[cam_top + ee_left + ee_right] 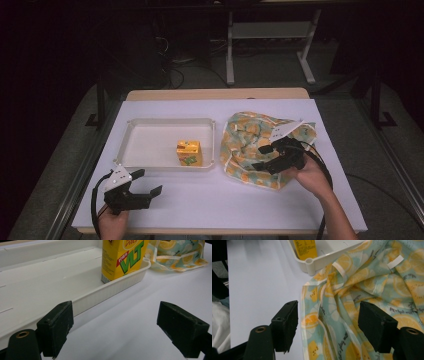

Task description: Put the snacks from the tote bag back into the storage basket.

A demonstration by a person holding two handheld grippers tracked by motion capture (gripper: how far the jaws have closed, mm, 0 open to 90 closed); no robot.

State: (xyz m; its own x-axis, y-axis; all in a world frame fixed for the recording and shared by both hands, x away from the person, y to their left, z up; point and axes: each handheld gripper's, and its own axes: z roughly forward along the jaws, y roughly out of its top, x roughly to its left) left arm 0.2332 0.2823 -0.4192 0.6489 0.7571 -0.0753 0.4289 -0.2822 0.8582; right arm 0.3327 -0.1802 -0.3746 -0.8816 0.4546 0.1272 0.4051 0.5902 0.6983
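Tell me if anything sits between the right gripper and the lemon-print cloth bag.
Nothing visible does. The right gripper hangs open directly over the crumpled lemon-print cloth bag, beside the white plastic tray corner.

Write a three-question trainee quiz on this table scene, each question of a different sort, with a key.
1. True or false: the yellow drink carton stands upright inside the white tray.
2. Multiple choice: the right gripper hovers over which thing? A) the tray B) the lemon-print cloth bag C) bare table
3. Fill in: the left gripper is ____, with nothing between its jaws.

Key:
1. True; it stands near the tray's corner closest to the bag.
2. B; its open jaws straddle the bag's edge in the right gripper view.
3. Open; it hangs over the white table in front of the tray.
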